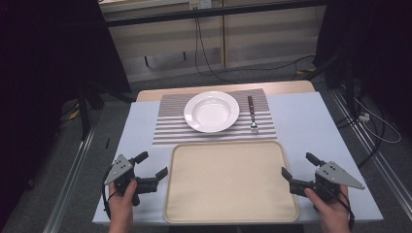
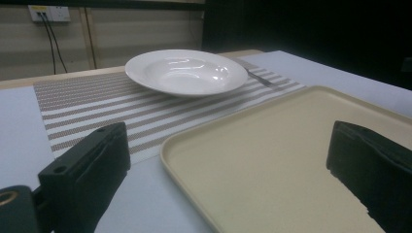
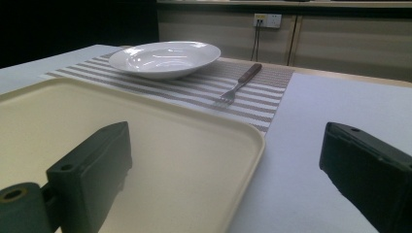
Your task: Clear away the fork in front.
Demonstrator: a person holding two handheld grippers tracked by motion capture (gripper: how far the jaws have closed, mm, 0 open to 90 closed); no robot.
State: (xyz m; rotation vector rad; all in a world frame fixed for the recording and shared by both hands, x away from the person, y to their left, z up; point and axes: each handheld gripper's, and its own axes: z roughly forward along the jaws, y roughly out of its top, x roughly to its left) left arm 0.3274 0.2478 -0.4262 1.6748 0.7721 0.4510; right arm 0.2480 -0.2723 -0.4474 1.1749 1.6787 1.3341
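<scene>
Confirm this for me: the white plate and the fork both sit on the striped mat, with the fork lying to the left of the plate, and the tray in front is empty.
One detail is wrong: the fork lies to the right of the plate, not the left, as the high view shows. Both do sit on the striped mat, and the tray in front is empty.

Room: beige panelled wall [image 1: 252,36] at 12 o'clock, wall socket [image 3: 267,20], hanging cables [image 1: 200,43]; grey floor [image 1: 63,194]; dark curtains [image 1: 43,58] at 9 and 3 o'clock.
</scene>
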